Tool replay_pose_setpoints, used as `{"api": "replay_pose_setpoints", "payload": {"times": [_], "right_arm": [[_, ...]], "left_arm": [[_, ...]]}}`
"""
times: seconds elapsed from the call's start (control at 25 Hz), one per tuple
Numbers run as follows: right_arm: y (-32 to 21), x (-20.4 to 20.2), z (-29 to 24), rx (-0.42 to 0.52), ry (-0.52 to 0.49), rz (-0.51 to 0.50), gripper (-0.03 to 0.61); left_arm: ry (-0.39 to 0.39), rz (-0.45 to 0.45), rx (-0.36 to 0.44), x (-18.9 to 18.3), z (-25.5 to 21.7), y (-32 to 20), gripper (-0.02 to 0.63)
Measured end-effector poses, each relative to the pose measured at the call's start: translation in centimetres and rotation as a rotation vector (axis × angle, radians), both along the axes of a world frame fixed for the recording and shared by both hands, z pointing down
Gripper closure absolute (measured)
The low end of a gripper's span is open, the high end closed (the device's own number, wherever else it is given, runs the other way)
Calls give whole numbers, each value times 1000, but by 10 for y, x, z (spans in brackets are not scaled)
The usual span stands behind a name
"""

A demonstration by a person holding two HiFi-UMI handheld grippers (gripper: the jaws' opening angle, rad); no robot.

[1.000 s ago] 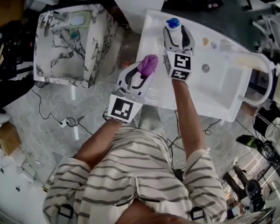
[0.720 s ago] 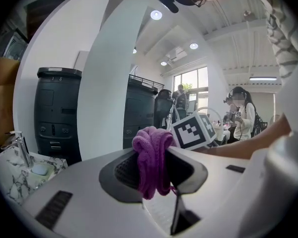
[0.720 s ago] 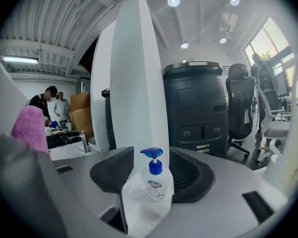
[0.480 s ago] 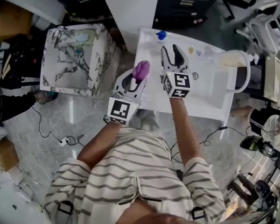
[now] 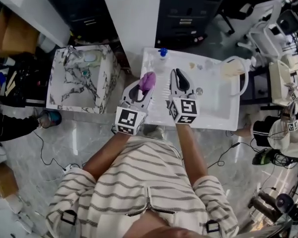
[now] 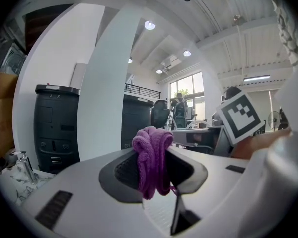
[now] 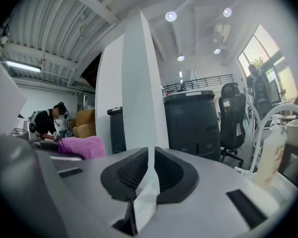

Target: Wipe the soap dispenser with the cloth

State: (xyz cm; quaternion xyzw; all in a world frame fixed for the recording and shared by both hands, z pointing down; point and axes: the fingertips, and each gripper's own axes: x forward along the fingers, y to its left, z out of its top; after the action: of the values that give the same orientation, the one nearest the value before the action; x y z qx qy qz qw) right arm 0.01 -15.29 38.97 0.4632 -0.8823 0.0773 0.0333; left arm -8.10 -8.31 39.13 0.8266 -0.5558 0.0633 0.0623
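The soap dispenser [image 5: 163, 53], white with a blue top, stands at the far left corner of the white sink unit [image 5: 216, 108]. My left gripper [image 5: 145, 85] is shut on a bunched purple cloth [image 5: 148, 79], which sticks out past the fingertips [image 6: 153, 157]. It hovers over the unit's left edge, short of the dispenser. My right gripper [image 5: 177, 78] hangs over the basin beside it, below and right of the dispenser. Its jaws are closing and stand almost together [image 7: 150, 155], with nothing between them. The cloth [image 7: 82, 147] shows at the left of the right gripper view.
A marble-patterned cabinet [image 5: 79, 86] stands left of the sink unit. A white pillar [image 5: 134, 19] and black cabinets [image 5: 188, 9] rise behind. A white looped pipe [image 5: 241, 78] and a pale bottle [image 7: 270, 152] are at the unit's right. Cables lie on the floor.
Both grippers have risen and drawn back from the dispenser toward the person. The right gripper's jaws went from wide open to nearly together. The cloth stayed in the left gripper.
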Motion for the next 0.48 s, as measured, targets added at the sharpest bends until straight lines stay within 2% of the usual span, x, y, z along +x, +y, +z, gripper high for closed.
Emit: {"api": "replay_pose_setpoints", "payload": {"times": [0.2, 0.48], "right_arm": [[24, 4, -8, 7, -16, -7, 563], [42, 25, -14, 18, -51, 52, 569]], "left_arm": [[-22, 35, 24, 6, -7, 4, 491], [-28, 30, 41, 5, -9, 2, 491]]}}
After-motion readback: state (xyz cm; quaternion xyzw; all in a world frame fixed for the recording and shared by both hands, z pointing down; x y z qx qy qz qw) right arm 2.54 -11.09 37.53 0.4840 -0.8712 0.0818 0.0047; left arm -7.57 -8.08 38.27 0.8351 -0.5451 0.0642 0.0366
